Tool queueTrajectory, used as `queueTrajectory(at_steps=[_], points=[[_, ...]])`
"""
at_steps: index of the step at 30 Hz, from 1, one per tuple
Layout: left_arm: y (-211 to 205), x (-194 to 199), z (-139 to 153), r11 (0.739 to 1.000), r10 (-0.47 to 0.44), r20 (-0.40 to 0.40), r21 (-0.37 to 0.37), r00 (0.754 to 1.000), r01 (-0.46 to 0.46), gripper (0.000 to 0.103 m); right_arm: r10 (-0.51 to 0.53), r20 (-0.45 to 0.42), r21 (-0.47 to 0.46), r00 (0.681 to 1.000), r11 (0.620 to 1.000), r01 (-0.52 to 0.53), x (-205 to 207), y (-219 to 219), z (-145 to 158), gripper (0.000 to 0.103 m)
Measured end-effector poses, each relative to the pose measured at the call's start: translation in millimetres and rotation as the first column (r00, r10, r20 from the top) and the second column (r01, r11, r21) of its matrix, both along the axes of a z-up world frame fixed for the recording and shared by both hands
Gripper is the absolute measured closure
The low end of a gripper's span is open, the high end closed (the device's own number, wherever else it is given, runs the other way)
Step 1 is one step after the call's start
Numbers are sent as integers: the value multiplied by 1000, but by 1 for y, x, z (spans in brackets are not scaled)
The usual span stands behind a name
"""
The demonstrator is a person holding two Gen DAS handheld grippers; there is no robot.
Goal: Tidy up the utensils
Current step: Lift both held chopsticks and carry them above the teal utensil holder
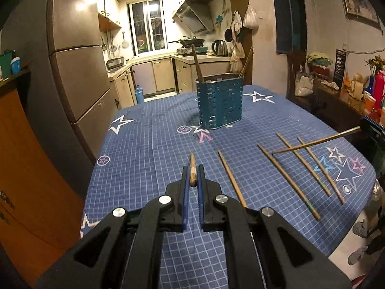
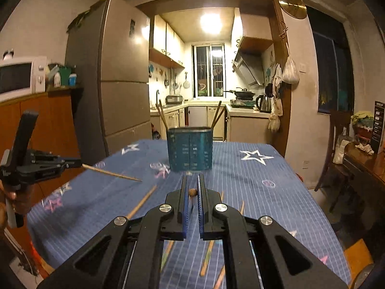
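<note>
A blue perforated utensil holder (image 1: 219,102) stands on the blue star-patterned tablecloth (image 1: 154,144) with chopsticks standing in it; it also shows in the right wrist view (image 2: 190,148). My left gripper (image 1: 192,175) is shut on a wooden chopstick (image 1: 193,172) and holds it above the table, pointing forward; from the right wrist view this gripper (image 2: 72,163) shows at the left with the chopstick (image 2: 113,173) sticking out. My right gripper (image 2: 192,187) is shut on another chopstick (image 2: 192,192), seen end-on; in the left wrist view that chopstick (image 1: 315,142) reaches in from the right.
Several loose chopsticks (image 1: 288,179) lie on the cloth at the right, and one (image 1: 232,178) lies near my left gripper. A fridge (image 1: 79,55) and an orange cabinet (image 1: 28,168) stand at the left. A dark side table (image 1: 336,106) with clutter stands at the right.
</note>
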State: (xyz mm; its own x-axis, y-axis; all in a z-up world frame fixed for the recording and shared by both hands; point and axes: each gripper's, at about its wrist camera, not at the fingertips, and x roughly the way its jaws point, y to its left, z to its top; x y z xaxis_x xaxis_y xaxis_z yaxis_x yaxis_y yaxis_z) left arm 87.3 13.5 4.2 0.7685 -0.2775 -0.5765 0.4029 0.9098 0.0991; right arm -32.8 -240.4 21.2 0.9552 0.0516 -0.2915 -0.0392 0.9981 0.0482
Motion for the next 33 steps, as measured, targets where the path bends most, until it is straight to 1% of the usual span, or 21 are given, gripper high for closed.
queueTrajectory(at_steps=[6, 10, 13, 16, 21, 24, 27, 29, 33], points=[[2, 9, 17, 999, -38, -30, -35, 999, 37, 98, 25, 42, 21, 999, 999, -26, 9, -5, 29, 95], [0, 15, 21, 998, -41, -39, -55, 998, 38, 98, 50, 49, 29, 998, 998, -51, 22, -6, 41, 95], [-1, 15, 24, 998, -46, -28, -42, 999, 45, 98, 66, 46, 50, 997, 996, -68, 31, -8, 51, 95], [-5, 23, 27, 996, -60, -40, -66, 997, 57, 98, 76, 40, 57, 996, 995, -78, 39, -9, 63, 95], [-7, 34, 41, 995, -59, -35, -79, 998, 56, 98, 94, 56, 67, 994, 993, -98, 52, -18, 87, 95], [-8, 41, 55, 997, -38, -20, -71, 999, 37, 98, 108, 56, 69, 993, 991, -112, 68, -20, 99, 95], [-9, 46, 67, 999, -6, 16, -49, 1000, 7, 98, 120, 49, 75, 992, 990, -123, 82, -22, 107, 95], [-12, 50, 71, 999, 18, 26, -34, 999, -17, 98, 125, 41, 81, 991, 988, -128, 90, -24, 111, 95], [-15, 57, 67, 997, 76, 41, 5, 996, -76, 98, 126, 27, 86, 992, 988, -128, 103, -22, 112, 95]])
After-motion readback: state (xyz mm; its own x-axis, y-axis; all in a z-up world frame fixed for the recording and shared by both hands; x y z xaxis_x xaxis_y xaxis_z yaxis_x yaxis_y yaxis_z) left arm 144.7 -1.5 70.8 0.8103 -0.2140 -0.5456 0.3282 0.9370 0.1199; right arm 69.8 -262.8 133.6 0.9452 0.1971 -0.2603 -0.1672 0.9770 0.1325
